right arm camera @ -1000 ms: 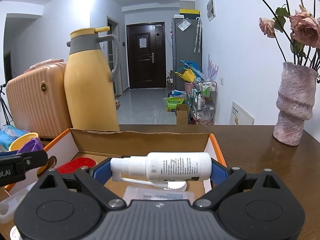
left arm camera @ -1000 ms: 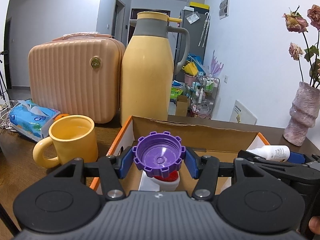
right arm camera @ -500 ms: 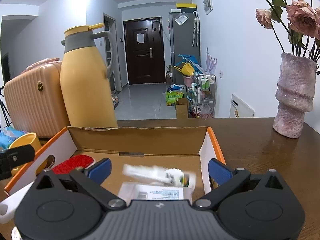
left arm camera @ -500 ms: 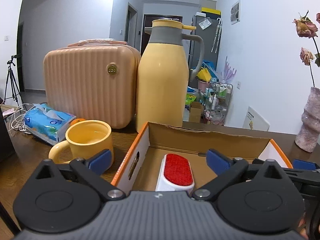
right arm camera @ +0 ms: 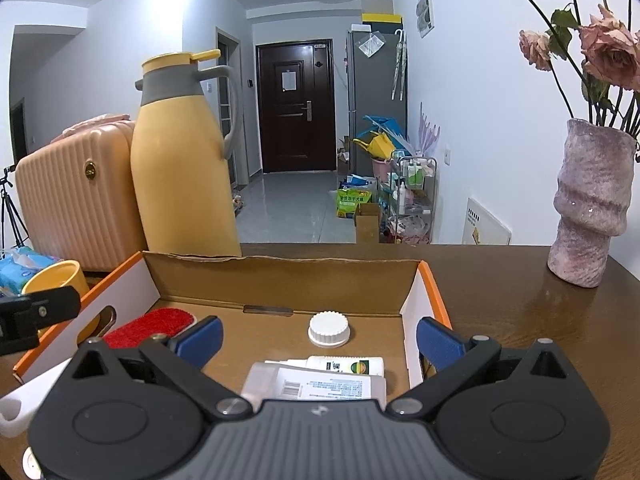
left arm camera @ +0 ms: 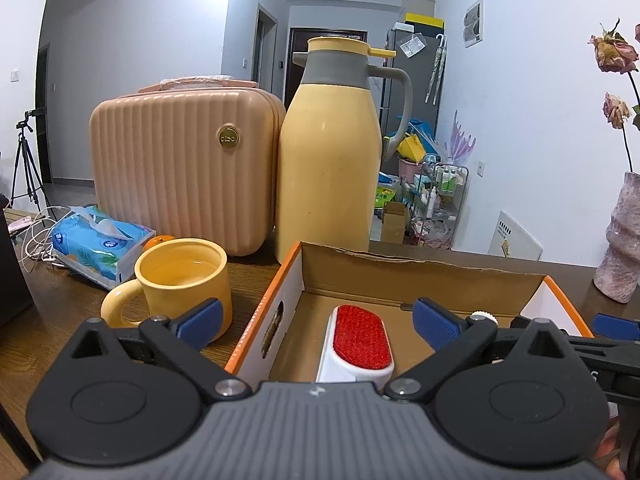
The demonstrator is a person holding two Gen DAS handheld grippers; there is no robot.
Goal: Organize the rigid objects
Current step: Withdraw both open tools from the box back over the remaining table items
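**Right wrist and left wrist: both grippers spread wide over the cardboard box**

Right wrist view shows the right gripper [right arm camera: 318, 334] with its 2 blue-padded fingers spread to full width and nothing between them. Below lies the cardboard box [right arm camera: 280, 280], shallow, brown inside, white outside with orange edges and a ragged far rim. On its floor sit a ribbed white cap [right arm camera: 329, 329], a white tube [right arm camera: 346, 365] lying flat, a clear flat packet [right arm camera: 312, 386] touching the tube, and at the left the lint brush [right arm camera: 150, 326], a white oval body with a red fuzzy pad.

Left wrist view has the left gripper [left arm camera: 316, 318] equally wide and empty, straddling the box's left wall, with 1 finger over the yellow mug [left arm camera: 182, 280] outside it. The brush lies just inside that wall.

Behind the box stand a smooth yellow thermos jug [left arm camera: 328, 160] and a ribbed peach case [left arm camera: 180, 164], close to the far rim. A rough pink vase [right arm camera: 592, 204] stands well apart on bare brown table [right arm camera: 520, 320] at the right. A blue tissue pack [left arm camera: 100, 240] lies beside the mug.
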